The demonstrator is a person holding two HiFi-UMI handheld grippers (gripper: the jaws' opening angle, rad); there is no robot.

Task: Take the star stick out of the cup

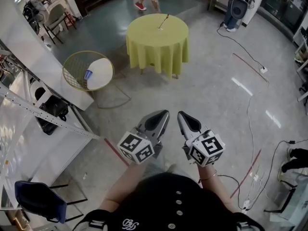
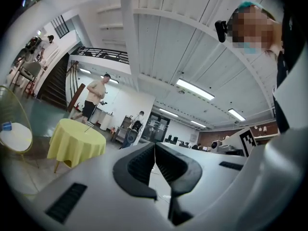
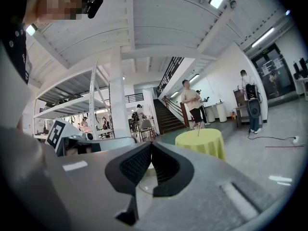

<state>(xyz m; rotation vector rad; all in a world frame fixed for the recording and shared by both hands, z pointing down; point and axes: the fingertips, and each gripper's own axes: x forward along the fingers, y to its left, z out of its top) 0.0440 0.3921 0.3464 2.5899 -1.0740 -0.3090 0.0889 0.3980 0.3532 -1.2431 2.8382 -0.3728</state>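
Leaning in its cup point(image 1: 160, 28), star stick point(image 1: 164, 20) far beyond both shut jaws.

worktop cover point(image 1: 157, 37): yellow-green cloth, matt, hanging in soft folds
floor point(image 1: 216, 95): smooth grey, faint sheen
left tongs point(image 2: 155, 148): smooth pale plastic shell, matt black ribbed pads point(image 2: 138, 167)
right tongs point(image 3: 150, 148): same shell, matt black pads
round chair point(image 1: 74, 69): thin yellow wire

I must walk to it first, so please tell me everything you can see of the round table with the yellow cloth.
The round table stands on the grey floor, some way ahead. A yellow-green cloth covers it wholly and hangs in folds; thin legs show under the hem. Near the middle of the top stands a small cup, with a thin stick leaning out.
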